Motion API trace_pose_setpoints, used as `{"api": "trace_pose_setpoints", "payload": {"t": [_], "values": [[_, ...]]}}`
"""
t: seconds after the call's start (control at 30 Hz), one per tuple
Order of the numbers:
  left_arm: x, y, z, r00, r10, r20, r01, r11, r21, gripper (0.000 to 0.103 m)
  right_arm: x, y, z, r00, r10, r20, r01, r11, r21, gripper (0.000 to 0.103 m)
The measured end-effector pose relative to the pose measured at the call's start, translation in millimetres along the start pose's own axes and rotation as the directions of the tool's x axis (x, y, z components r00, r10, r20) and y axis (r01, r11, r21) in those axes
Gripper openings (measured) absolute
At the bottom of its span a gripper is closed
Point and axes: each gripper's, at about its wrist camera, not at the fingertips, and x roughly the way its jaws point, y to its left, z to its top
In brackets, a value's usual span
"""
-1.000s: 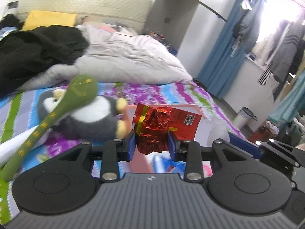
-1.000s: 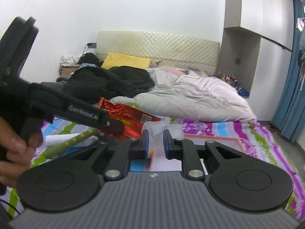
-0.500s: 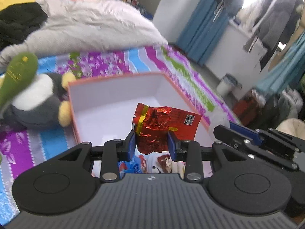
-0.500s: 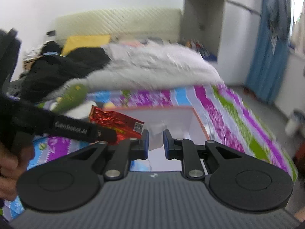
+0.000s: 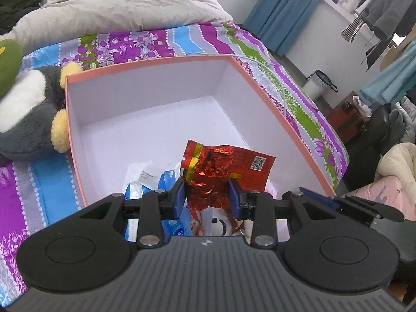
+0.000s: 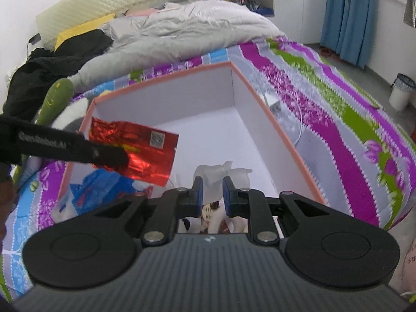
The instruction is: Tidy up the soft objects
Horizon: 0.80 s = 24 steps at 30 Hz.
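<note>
Both grippers have swung from facing across the bed to looking down into the box, which now fills each view. The red foil packet (image 5: 208, 179), crinkled and shiny with a yellow band and a QR code, is pinched between the left gripper (image 5: 207, 197) and its blue pads, standing upright above the box's near end. In the right wrist view the same packet (image 6: 145, 150) hangs at 9 o'clock from the left gripper's black finger. The right gripper (image 6: 210, 193) is clamped on a translucent white plastic bag (image 6: 221, 173), soft and bunched, also held over the near end of the box. Beneath both lie a blue plastic bag (image 5: 166, 182) and some printed packets. The cardboard box (image 5: 265, 96) is rectangular, white inside with a salmon-pink rim, resting on a striped floral bedsheet (image 6: 338, 98). At 9 o'clock of the box, touching its outer wall, sits a plush penguin (image 5: 28, 119) with grey fur and yellow feet. A rumpled grey duvet (image 5: 124, 5) lies at 12 o'clock.
</note>
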Motion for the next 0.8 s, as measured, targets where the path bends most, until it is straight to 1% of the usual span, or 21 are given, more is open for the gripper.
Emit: {"api": "trace_pose_setpoints", "payload": {"t": [0.1,0.17,0.2,0.27,0.33,0.37,0.47,0.6,0.7,0.8], "values": [[1,2,-1,1.000,0.011,-0.006,-0.011,1.000,-0.001,0.041,2,0,-4,1.000,0.007,-0.009,-0.007,1.000,0.015,0.021],[1,3,-1,1.000,0.019,-0.013,-0.019,1.000,-0.002,0.055,2,2,-4,1.000,0.001,-0.001,-0.001,1.000,0.008,0.023],[0,3,0,1.000,0.016,-0.012,-0.016,1.000,-0.005,0.057,1,2,-3,1.000,-0.005,0.002,0.005,1.000,0.010,0.023],[-6,3,0,1.000,0.007,-0.003,-0.007,1.000,-0.005,0.058,-4,3,-1,1.000,-0.006,0.010,0.006,1.000,0.011,0.024],[-15,2,2,1.000,0.012,0.012,-0.012,1.000,0.000,0.058,-9,6,4,1.000,-0.007,0.026,0.007,1.000,-0.001,0.032],[-21,2,3,1.000,0.015,0.024,-0.015,1.000,0.000,0.058,-13,7,6,0.999,-0.007,0.037,0.007,1.000,-0.002,0.032],[-45,-2,7,0.998,0.018,0.064,-0.019,1.000,0.016,0.058,-28,10,16,0.998,0.007,0.067,-0.007,1.000,-0.007,0.032],[-84,-4,9,0.993,0.009,0.118,-0.013,0.999,0.032,0.058,-60,22,27,0.993,0.019,0.117,-0.016,1.000,-0.027,0.032],[-119,-3,6,0.983,0.010,0.183,-0.014,1.000,0.020,0.058,-87,30,34,0.987,0.038,0.158,-0.035,0.999,-0.025,0.032],[-152,-2,-1,0.973,0.002,0.231,-0.007,1.000,0.024,0.058,-118,40,39,0.976,0.054,0.212,-0.049,0.998,-0.031,0.032]]}}
